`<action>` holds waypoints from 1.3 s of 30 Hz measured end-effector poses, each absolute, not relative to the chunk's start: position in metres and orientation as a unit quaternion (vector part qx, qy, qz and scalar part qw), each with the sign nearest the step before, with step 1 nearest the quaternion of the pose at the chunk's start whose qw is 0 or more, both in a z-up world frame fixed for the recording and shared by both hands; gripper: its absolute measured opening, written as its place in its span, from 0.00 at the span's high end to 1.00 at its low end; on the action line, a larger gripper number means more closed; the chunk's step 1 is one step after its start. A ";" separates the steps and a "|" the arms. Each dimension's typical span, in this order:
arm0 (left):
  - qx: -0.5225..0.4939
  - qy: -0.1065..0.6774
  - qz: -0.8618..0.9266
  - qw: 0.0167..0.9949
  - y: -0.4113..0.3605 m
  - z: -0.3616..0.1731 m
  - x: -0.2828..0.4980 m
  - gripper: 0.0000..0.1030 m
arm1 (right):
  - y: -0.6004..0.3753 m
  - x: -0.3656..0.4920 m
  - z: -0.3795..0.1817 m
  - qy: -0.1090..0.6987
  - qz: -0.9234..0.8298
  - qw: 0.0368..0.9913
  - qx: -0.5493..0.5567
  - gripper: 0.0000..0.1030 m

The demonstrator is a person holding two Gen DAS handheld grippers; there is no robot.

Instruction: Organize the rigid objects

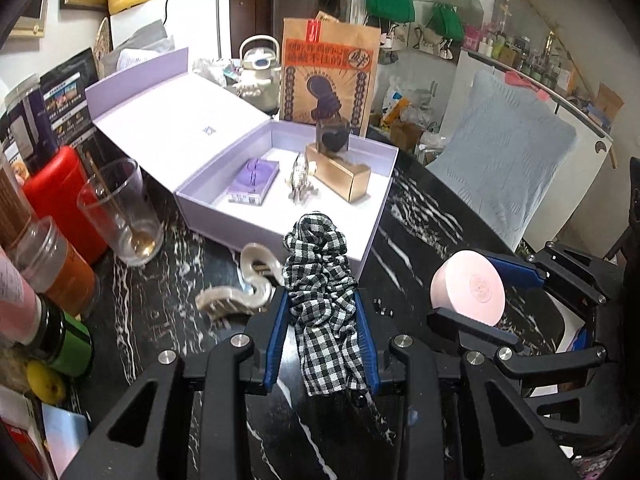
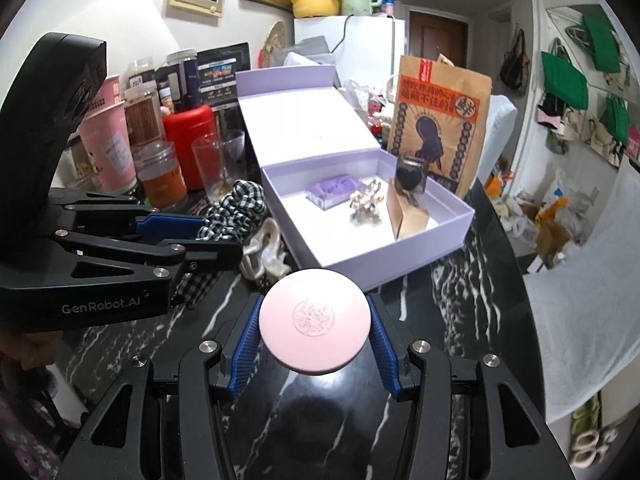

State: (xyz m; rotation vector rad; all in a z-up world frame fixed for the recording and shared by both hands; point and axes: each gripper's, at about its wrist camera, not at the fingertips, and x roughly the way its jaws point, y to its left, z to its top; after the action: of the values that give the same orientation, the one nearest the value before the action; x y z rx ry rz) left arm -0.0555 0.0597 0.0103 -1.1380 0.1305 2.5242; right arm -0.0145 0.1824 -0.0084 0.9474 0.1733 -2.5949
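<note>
My left gripper (image 1: 322, 300) is shut on a black-and-white checked scrunchie (image 1: 324, 280), held above the black marble table (image 1: 420, 216). My right gripper (image 2: 314, 316) is shut on a round pink compact (image 2: 314, 330), also lifted off the table; the same pink compact (image 1: 468, 292) shows at the right of the left wrist view. Ahead lies an open lilac gift box (image 1: 280, 216) holding a purple small box (image 1: 254, 180), a silver trinket (image 1: 298, 178) and a gold box with a black heart (image 1: 338, 170). A pearly hair claw (image 1: 246, 284) lies on the table beside the scrunchie.
At the left stand a drinking glass with a spoon (image 1: 120, 216), a red canister (image 1: 60, 200) and several jars. A brown paper bag (image 1: 328, 76) and a white teapot (image 1: 260, 76) stand behind the box. A pale blue cushion (image 1: 508, 168) lies beyond the table's right edge.
</note>
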 end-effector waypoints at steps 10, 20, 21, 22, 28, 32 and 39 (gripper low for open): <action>-0.377 0.053 0.905 0.190 0.061 0.029 -0.068 0.69 | 0.181 -0.032 0.015 0.073 -0.926 0.189 0.319 0.51; -0.367 0.042 0.911 0.185 0.054 0.035 -0.087 0.69 | 0.180 -0.059 0.032 0.078 -0.928 0.196 0.307 0.51; -0.367 0.042 0.911 0.183 0.054 0.036 -0.090 0.69 | 0.180 -0.062 0.033 0.078 -0.928 0.197 0.307 0.51; -0.367 0.041 0.911 0.182 0.053 0.036 -0.092 0.69 | 0.180 -0.066 0.034 0.077 -0.928 0.198 0.307 0.51; -0.362 0.039 0.914 0.177 0.049 0.040 -0.110 0.69 | 0.178 -0.085 0.039 0.082 -0.927 0.200 0.306 0.51; -0.360 0.035 0.915 0.176 0.047 0.042 -0.123 0.69 | 0.177 -0.097 0.043 0.086 -0.928 0.201 0.303 0.51; -0.358 0.032 0.917 0.176 0.043 0.046 -0.147 0.69 | 0.176 -0.119 0.048 0.089 -0.927 0.202 0.303 0.51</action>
State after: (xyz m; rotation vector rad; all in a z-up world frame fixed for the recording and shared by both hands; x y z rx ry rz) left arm -0.1471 0.0430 0.0464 -1.0125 0.0913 2.5955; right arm -0.1194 0.1756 0.0475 0.8464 0.2490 -2.5875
